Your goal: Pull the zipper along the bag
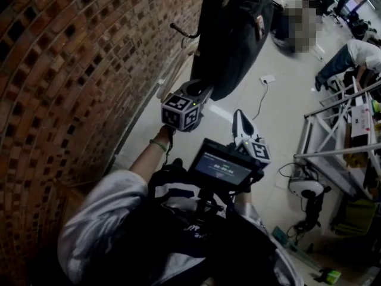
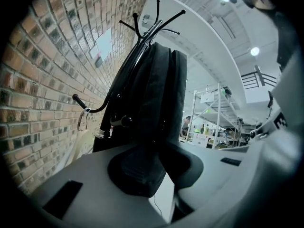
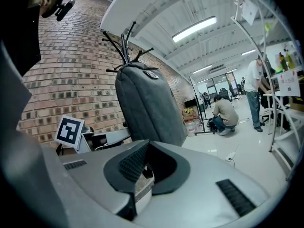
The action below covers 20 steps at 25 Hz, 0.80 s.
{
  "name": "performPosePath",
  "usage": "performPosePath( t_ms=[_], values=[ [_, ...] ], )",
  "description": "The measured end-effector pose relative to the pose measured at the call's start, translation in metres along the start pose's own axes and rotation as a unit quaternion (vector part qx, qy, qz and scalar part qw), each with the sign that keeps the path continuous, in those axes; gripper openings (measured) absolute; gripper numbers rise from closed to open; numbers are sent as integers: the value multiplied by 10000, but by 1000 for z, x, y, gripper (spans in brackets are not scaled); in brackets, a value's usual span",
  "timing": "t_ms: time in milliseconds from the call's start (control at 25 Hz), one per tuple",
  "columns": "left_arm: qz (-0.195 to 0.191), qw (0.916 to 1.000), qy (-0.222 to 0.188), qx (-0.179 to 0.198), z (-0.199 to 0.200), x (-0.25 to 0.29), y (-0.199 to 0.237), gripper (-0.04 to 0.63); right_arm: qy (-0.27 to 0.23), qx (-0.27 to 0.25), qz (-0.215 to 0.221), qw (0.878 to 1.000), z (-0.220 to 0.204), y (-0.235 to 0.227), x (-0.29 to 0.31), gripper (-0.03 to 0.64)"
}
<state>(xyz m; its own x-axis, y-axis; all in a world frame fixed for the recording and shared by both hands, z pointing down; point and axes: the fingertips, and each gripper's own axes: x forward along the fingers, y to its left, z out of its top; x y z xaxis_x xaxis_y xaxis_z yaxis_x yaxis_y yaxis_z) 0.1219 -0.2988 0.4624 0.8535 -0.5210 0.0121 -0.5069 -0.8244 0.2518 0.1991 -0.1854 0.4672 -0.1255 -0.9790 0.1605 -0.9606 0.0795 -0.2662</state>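
Left gripper (image 1: 203, 92) (image 2: 159, 171) pinches the lower end of the black bag (image 1: 238, 40) (image 2: 156, 89) (image 3: 148, 103), whose dark fabric fills the gap between its pads in the left gripper view, with only a thin slit of pale floor showing below. Right gripper (image 1: 239, 119) (image 3: 142, 163) has its jaws pressed together on nothing and points at the bag's broad side from a little way off, not touching it. In the right gripper view the left gripper's marker cube (image 3: 70, 130) sits low beside the bag. The bag hangs upright from a black coat stand (image 2: 152, 25) (image 3: 126, 44), its hooks fanning out above the bag's top; the zipper itself cannot be picked out in any view. Just behind stands a curved-looking brick wall (image 1: 71, 70), and on the light floor (image 1: 280, 118) beyond the bag lies a white power strip (image 1: 267, 78) with its cable, near a metal rack (image 1: 333, 130). Farther off a person (image 3: 223, 112) crouches
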Motion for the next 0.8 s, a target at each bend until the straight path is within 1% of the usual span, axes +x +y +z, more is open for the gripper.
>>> performPosePath(
  t_ms=[120, 200, 240, 320, 440, 520, 600, 680, 800],
  values=[
    [-131, 9998, -4, 128, 3, -4, -5, 66, -2, -4, -39, 10000, 0, -2, 1, 6],
    [-114, 9999, 20, 98, 8, -10, -8, 66, 9, -15, -58, 10000, 0, -2, 0, 6],
    [-97, 9999, -18, 67, 9, -13, -8, 66, 11, -21, -59, 10000, 0, -2, 0, 6],
    [-123, 9997, -221, -28, 11, -18, -9, 66, 15, -37, -62, 10000, -1, -2, 1, 6],
    [-152, 9985, -435, -298, 21, -25, -12, 63, 50, -48, -74, 9999, -2, -4, 1, 6],
    [-226, 9979, -463, -392, 22, -24, -13, 63, 71, -44, -77, 9999, -3, -4, 2, 6],
    [-307, 9977, -438, -408, 22, -23, -14, 63, 75, -45, -76, 9999, -4, -4, 3, 6],
    [-328, 9985, -365, -256, 22, -21, -15, 63, 83, -36, -73, 9999, -5, -5, 4, 6],
    [-321, 9990, -236, 221, 25, -19, -15, 63, 103, -24, -50, 9999, -7, -4, 6, 6]
  ],
)
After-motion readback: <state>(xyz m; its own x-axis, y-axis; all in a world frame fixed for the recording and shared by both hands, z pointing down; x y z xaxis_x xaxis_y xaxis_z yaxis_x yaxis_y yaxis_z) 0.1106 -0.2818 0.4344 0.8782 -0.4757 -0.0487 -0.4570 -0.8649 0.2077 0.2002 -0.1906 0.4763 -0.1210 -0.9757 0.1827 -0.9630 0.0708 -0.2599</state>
